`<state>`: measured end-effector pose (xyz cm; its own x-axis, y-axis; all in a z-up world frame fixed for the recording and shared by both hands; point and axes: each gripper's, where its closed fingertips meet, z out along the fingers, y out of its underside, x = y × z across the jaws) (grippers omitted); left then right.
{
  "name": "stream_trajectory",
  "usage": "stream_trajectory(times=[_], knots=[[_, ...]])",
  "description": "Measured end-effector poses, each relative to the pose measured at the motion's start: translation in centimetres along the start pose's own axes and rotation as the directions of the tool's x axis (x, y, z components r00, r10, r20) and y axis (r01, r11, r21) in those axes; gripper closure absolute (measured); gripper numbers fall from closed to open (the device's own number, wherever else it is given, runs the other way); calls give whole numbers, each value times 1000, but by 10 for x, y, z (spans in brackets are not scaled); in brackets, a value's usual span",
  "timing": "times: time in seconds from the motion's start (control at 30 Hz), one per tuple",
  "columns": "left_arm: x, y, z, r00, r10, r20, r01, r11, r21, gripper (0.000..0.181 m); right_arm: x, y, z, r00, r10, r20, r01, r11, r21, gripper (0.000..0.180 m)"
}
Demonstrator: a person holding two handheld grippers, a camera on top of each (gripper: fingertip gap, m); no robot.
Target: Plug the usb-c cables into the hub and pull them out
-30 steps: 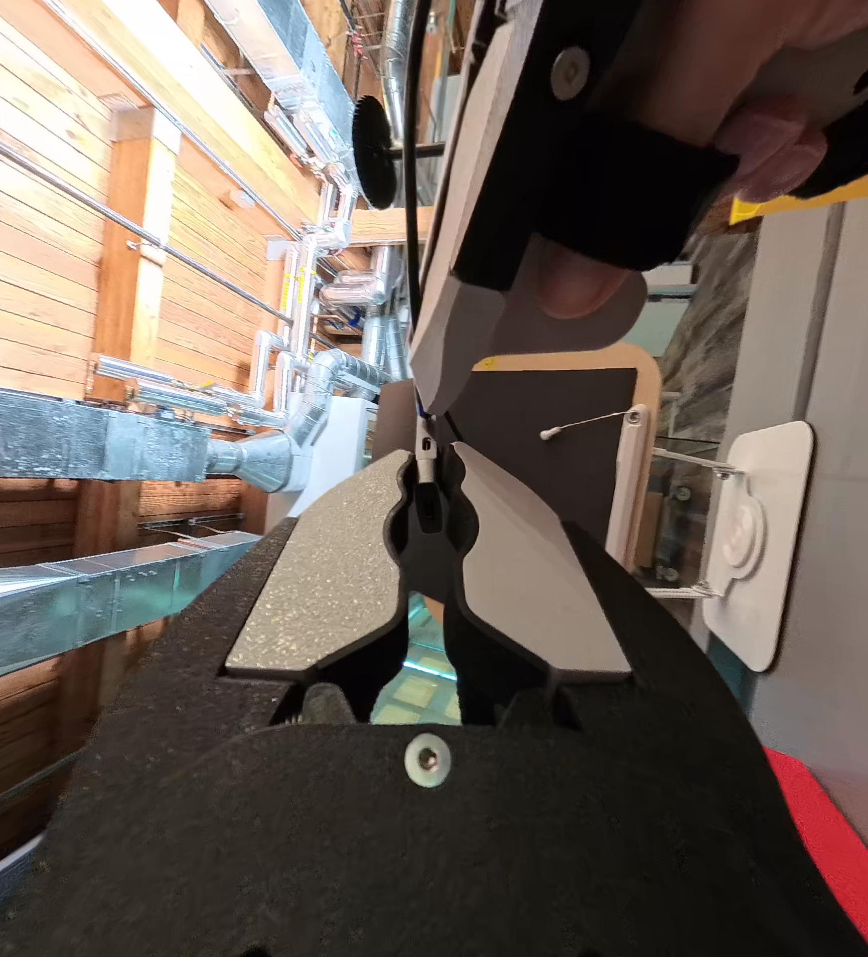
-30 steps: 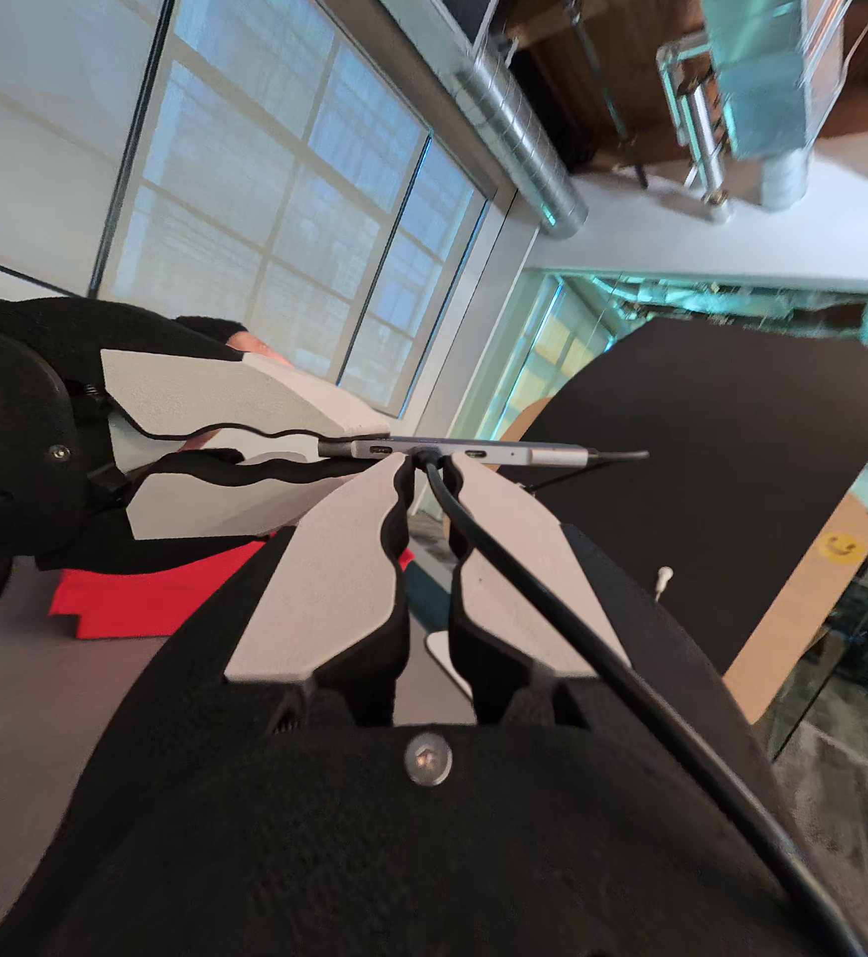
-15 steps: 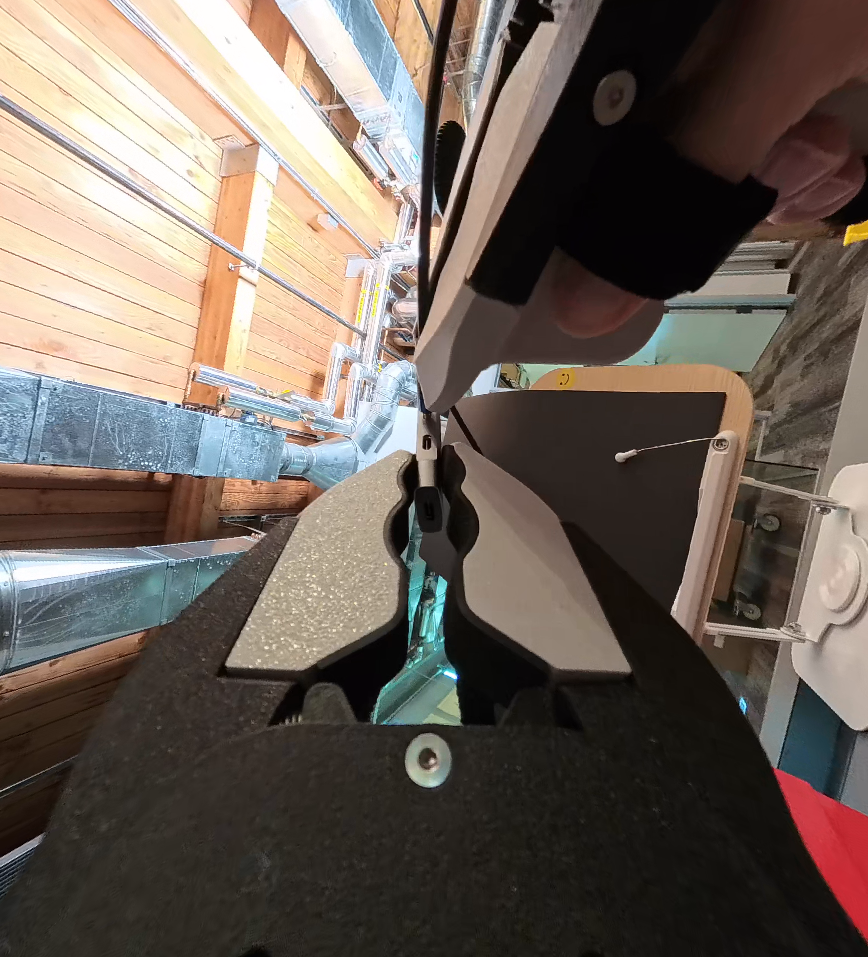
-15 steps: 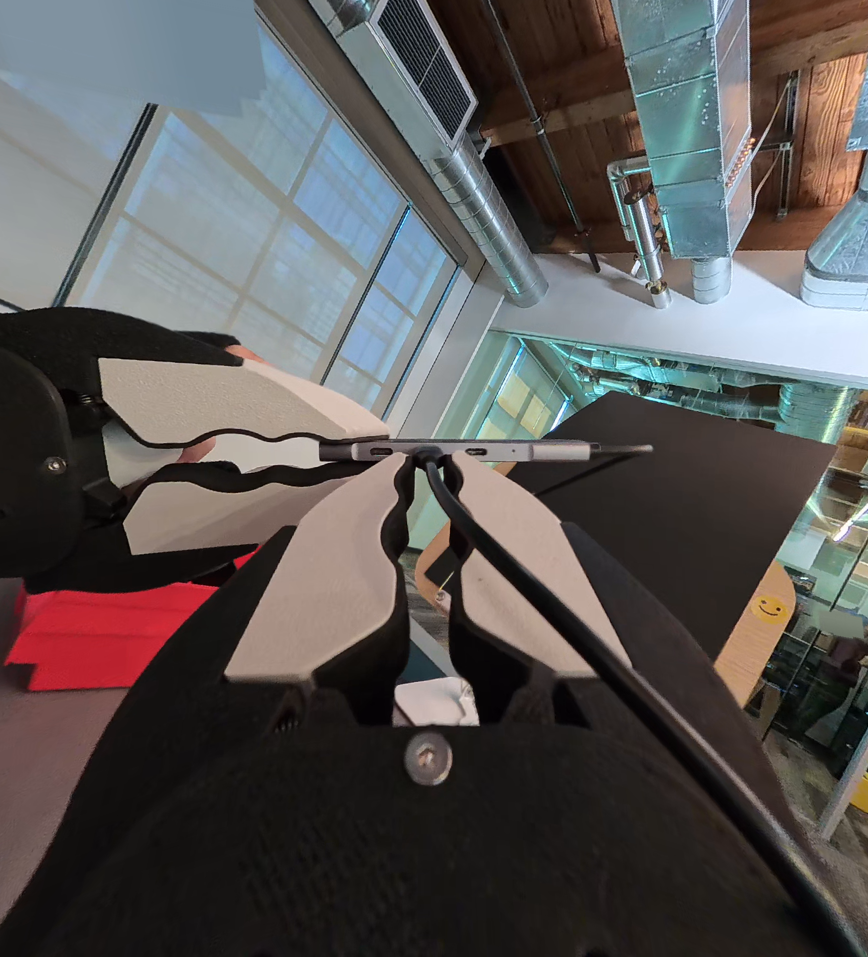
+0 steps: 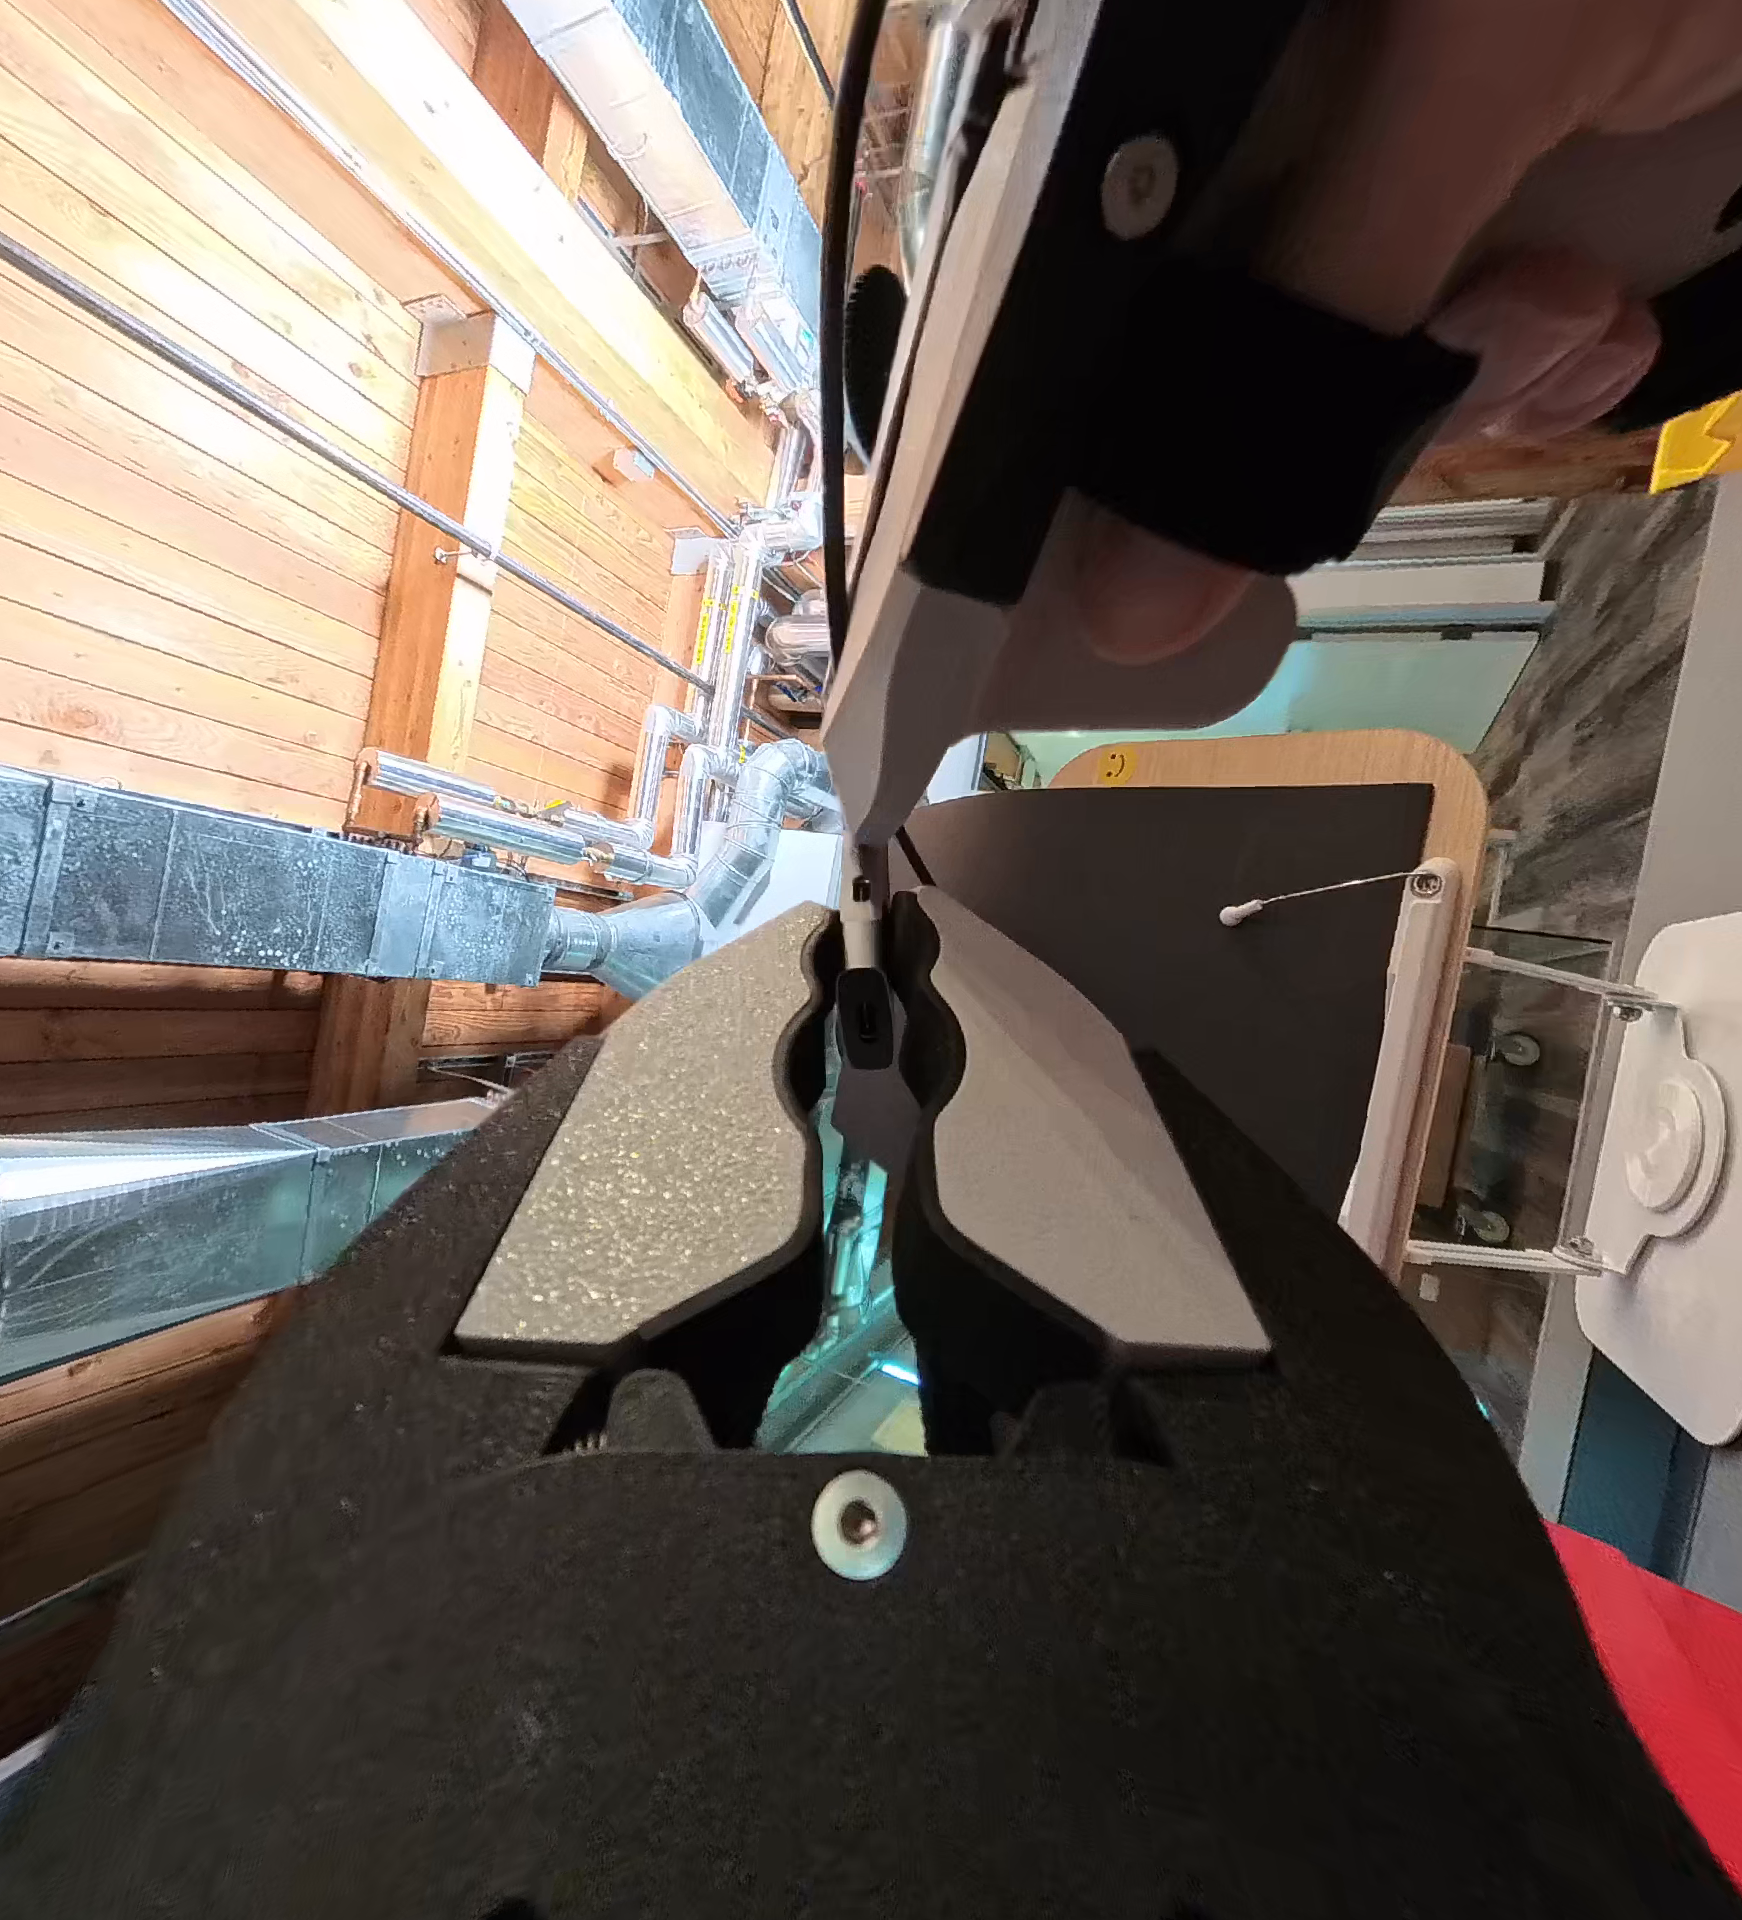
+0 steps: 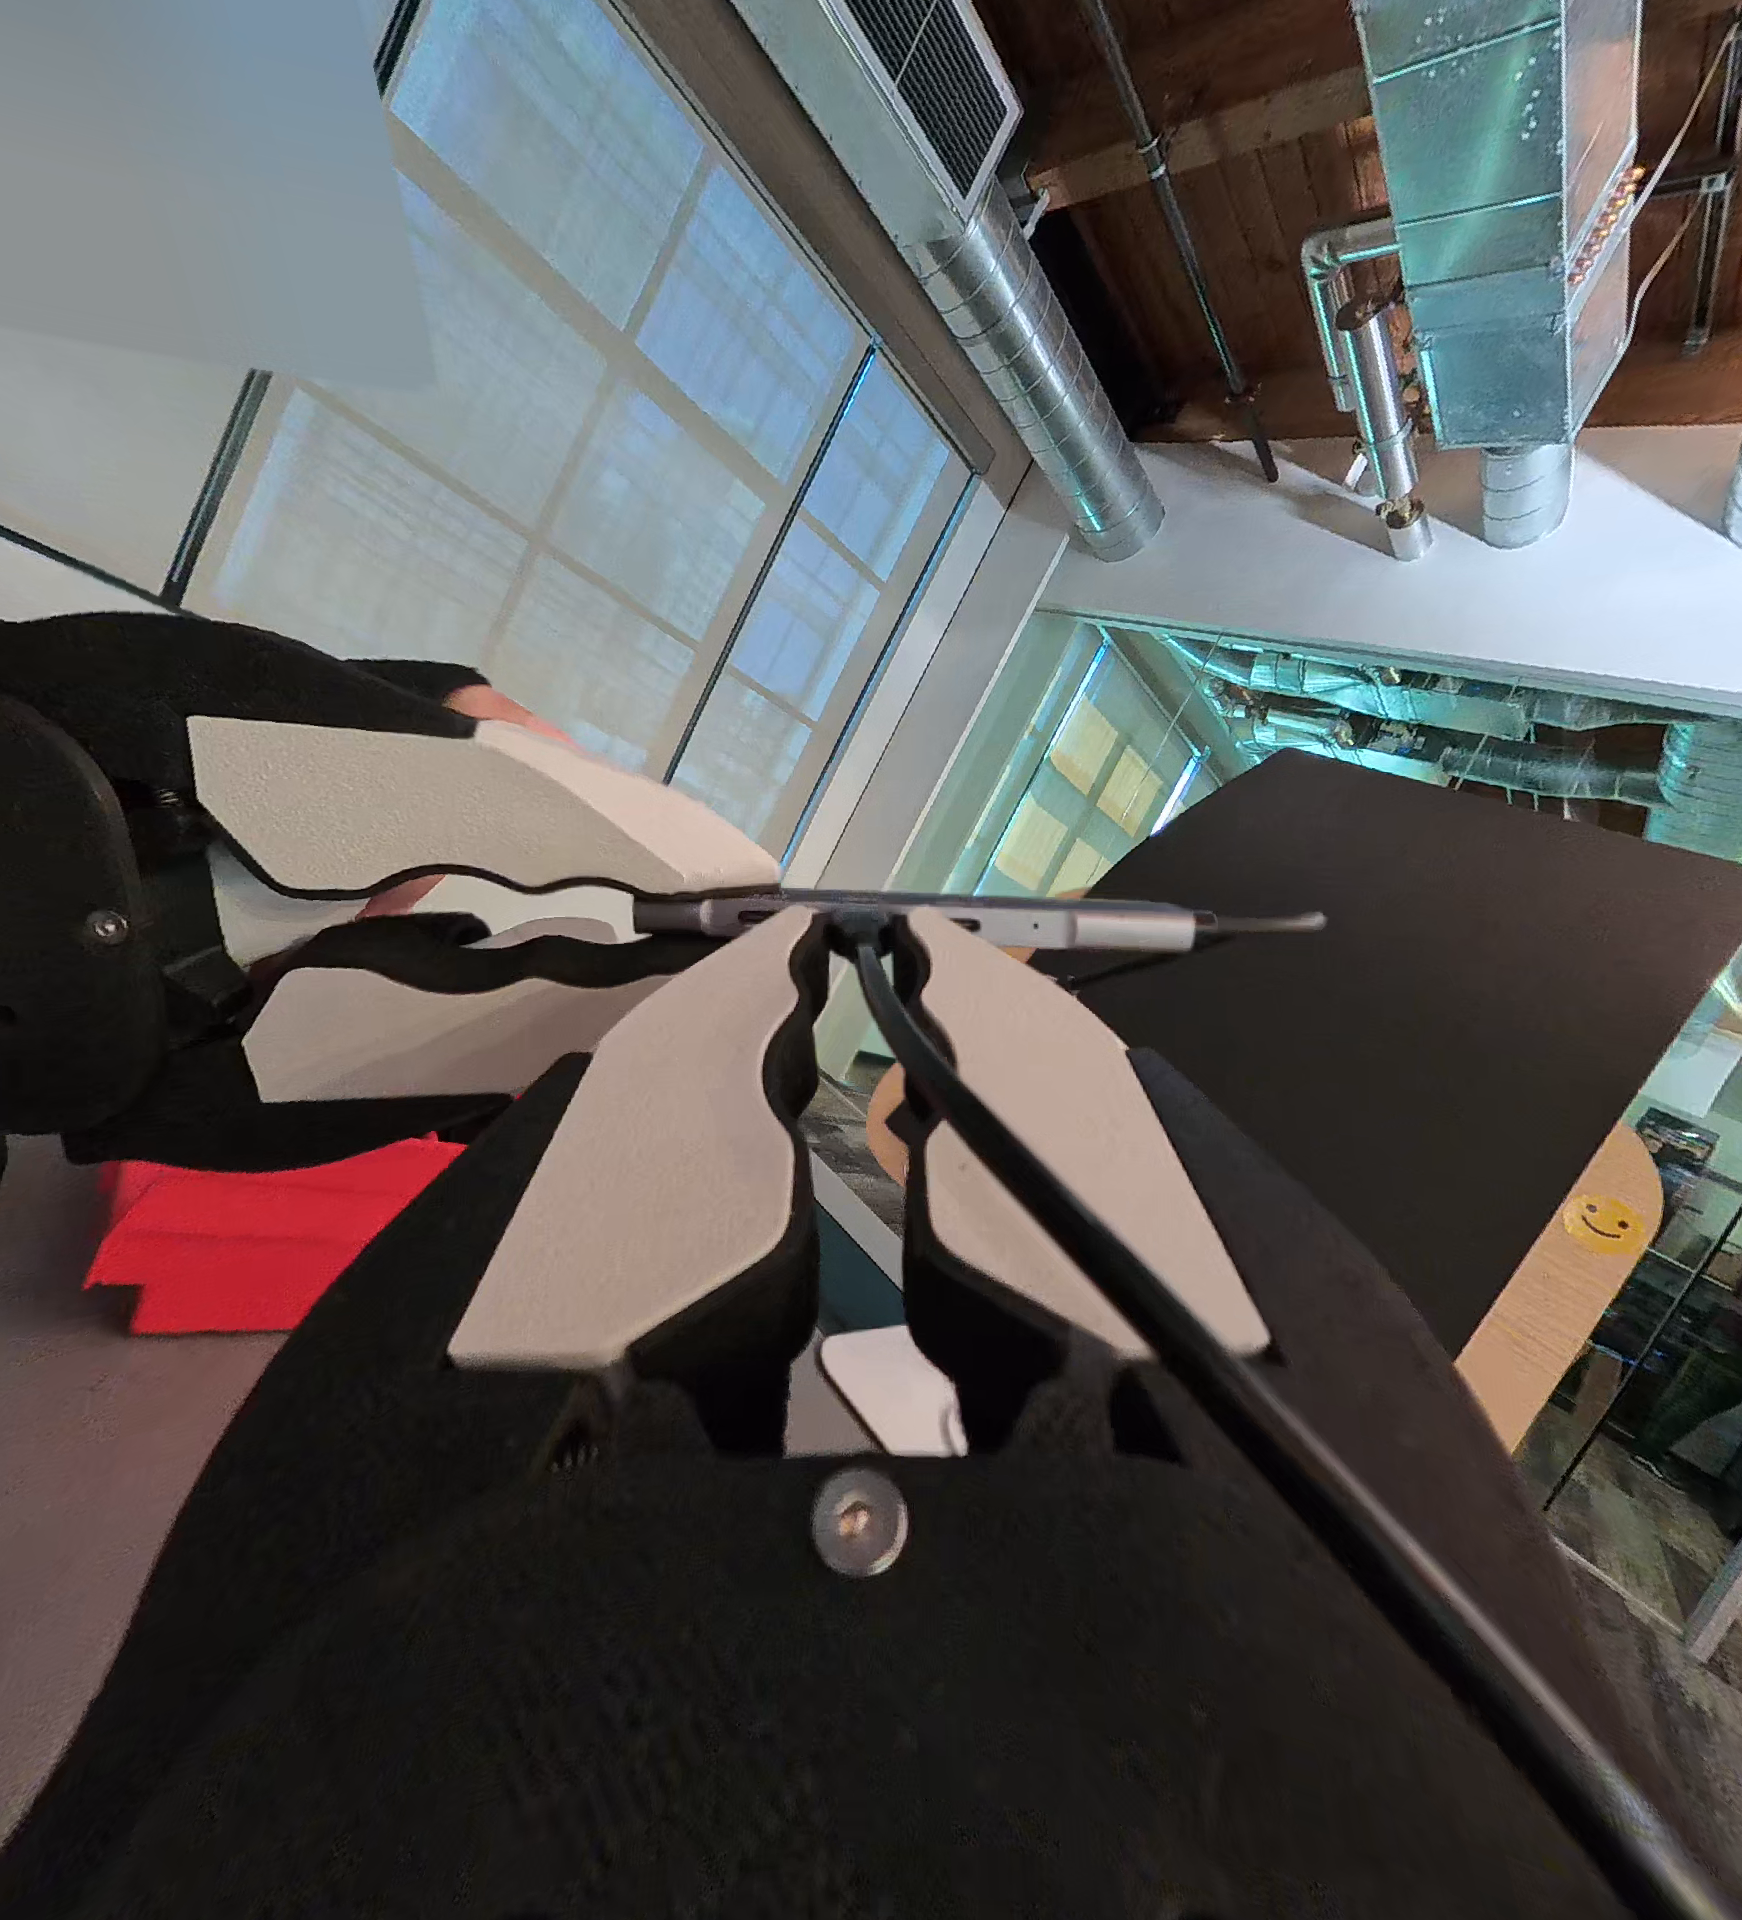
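In the left wrist view my left gripper (image 5: 862, 920) is shut on the slim grey hub (image 5: 865, 1023), seen end-on and held in the air. My right gripper (image 5: 872, 821) comes down from above, its tips at the hub's far end. In the right wrist view my right gripper (image 6: 856, 935) is shut on the plug (image 6: 854, 928) of a black usb-c cable (image 6: 1158, 1278). The plug sits in a port on the long edge of the hub (image 6: 1054, 923). The left gripper (image 6: 711, 909) holds the hub's left end. The hub's own thin lead (image 6: 1272, 921) sticks out to the right.
A grey table (image 6: 67, 1455) lies below with a red block (image 6: 254, 1236) on it. A white pad (image 5: 1729, 1143) lies on the table, past a black board with a wooden edge (image 5: 1210, 935). A person's fingers (image 5: 1158, 603) wrap the right gripper's handle. The grippers are tip to tip, or close to it.
Both grippers have tilted together, so more ceiling and ducts show in both views. The grips on the hub and the plug are the same, and the plug stays at the hub.
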<state>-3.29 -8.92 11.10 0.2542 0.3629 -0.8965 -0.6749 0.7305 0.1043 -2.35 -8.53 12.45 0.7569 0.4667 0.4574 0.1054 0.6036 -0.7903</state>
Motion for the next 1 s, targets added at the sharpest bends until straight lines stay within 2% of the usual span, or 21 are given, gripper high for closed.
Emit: stream_trajectory(times=[0.23, 0.63, 1.0], knots=[[-1, -1, 0, 1000, 19, 12, -19, 1000, 1, 172, 0, -2, 0, 1000, 5, 5, -5, 1000, -22, 168], [-32, -20, -8, 986, 113, 125, -117, 993, 30, 172, -6, -41, -13, 992, -112, -52, 119, 982, 146, 169], [-54, -31, -16, 974, 83, 210, -98, 993, 64, 171, -8, -64, -18, 985, -148, -92, 164, 968, 191, 169]])
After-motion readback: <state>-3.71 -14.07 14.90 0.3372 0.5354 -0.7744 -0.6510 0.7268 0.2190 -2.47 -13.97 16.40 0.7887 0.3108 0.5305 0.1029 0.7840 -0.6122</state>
